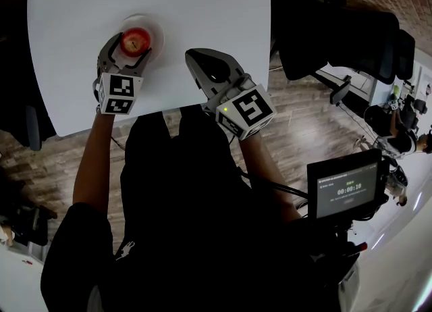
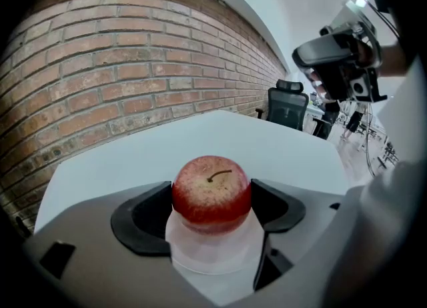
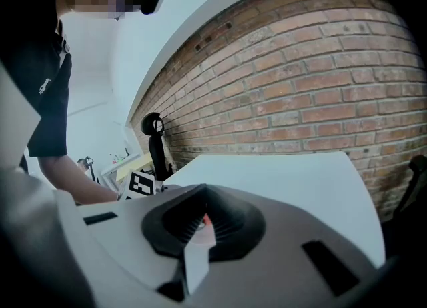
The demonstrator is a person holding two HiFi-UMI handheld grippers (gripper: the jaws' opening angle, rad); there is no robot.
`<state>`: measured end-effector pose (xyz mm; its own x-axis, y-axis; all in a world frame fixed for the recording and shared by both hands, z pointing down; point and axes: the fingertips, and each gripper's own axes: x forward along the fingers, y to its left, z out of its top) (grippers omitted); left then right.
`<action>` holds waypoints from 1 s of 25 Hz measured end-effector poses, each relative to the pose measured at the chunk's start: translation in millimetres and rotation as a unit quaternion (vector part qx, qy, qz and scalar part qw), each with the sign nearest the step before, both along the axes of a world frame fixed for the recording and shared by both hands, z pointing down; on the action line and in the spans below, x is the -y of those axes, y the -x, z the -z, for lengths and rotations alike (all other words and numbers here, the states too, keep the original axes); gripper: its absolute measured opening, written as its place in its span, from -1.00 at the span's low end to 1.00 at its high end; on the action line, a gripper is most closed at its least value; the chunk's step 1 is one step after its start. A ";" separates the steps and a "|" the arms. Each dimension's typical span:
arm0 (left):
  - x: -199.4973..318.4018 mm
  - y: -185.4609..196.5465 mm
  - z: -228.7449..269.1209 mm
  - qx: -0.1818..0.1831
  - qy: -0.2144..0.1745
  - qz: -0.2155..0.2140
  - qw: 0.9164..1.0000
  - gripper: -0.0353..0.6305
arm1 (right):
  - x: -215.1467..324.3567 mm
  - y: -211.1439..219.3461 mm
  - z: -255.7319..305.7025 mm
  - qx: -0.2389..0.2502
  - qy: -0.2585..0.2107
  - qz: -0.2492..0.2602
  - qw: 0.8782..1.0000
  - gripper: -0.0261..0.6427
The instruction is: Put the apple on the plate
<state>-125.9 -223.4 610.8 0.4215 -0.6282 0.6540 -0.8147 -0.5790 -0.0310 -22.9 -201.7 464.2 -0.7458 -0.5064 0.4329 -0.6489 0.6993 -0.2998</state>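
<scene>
A red apple (image 1: 136, 40) sits on a small white plate (image 1: 154, 26) near the front left of the white table (image 1: 202, 7). My left gripper (image 1: 133, 47) is shut on the apple, with one finger against each side. In the left gripper view the apple (image 2: 212, 190) stands stem up between the dark pads (image 2: 143, 217), and the plate (image 2: 213, 260) lies right under it. My right gripper (image 1: 196, 57) hovers over the table just right of the plate, shut and holding nothing. In the right gripper view its jaws (image 3: 200, 223) meet with only a thin slit between them.
The table's front edge (image 1: 169, 111) runs just behind both grippers. Black office chairs (image 1: 337, 27) stand off the table's right side on the wooden floor. A small screen (image 1: 345, 188) sits low at the right. A brick wall (image 2: 133, 67) lies beyond the table.
</scene>
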 end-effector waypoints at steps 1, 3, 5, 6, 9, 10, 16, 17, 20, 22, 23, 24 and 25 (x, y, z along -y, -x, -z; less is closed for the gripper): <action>0.3 0.0 -0.1 0.000 -0.001 0.001 1.000 0.23 | -0.3 -0.3 -0.2 0.000 0.001 -0.001 1.000 -0.91; 1.0 -1.0 -1.1 -0.004 -0.002 0.004 1.000 0.24 | -1.0 -0.8 -0.3 0.000 0.001 0.000 1.000 -0.91; 2.2 -1.5 -1.0 -0.006 -0.002 0.006 1.000 0.24 | -1.2 -0.8 -0.1 -0.001 0.001 0.000 1.000 -0.91; 2.8 -1.6 -0.4 -0.006 -0.001 0.006 1.000 0.24 | -1.2 -0.6 0.2 -0.001 0.001 0.001 1.000 -0.91; 3.7 -1.2 -0.7 -0.006 -0.002 0.003 1.000 0.24 | -1.4 -0.7 -0.3 0.001 0.003 -0.002 1.000 -0.91; 3.9 -0.6 -1.6 -0.006 -0.003 0.002 1.000 0.24 | -1.3 -0.9 -0.6 0.001 0.003 -0.003 1.000 -0.91; 3.0 1.1 -3.6 -0.008 0.010 0.001 1.000 0.27 | -0.6 -1.1 -0.4 -0.001 -0.002 0.001 1.000 -0.91; 3.0 0.4 -3.1 -0.010 0.010 0.001 1.000 0.30 | -0.9 -1.6 -0.6 0.000 0.000 0.000 1.000 -0.91; 3.4 0.2 -2.9 -0.010 0.009 0.002 1.000 0.30 | -1.2 -3.1 -1.4 0.004 0.004 -0.008 1.000 -0.91; 3.1 1.8 -2.3 -0.008 0.008 0.003 1.000 0.30 | -2.0 -1.9 -0.6 0.003 0.002 -0.005 1.000 -0.91; 2.1 3.3 -1.9 -0.006 0.006 0.003 1.000 0.30 | -3.0 -0.9 0.2 0.002 0.000 -0.004 1.000 -0.91; 0.5 5.0 -1.3 -0.005 0.005 0.004 1.000 0.30 | -4.4 0.4 1.3 0.001 -0.002 -0.003 1.000 -0.91; -1.0 6.6 0.1 -0.004 0.003 0.005 1.000 0.30 | -5.7 2.0 2.6 0.002 -0.005 0.000 1.000 -0.91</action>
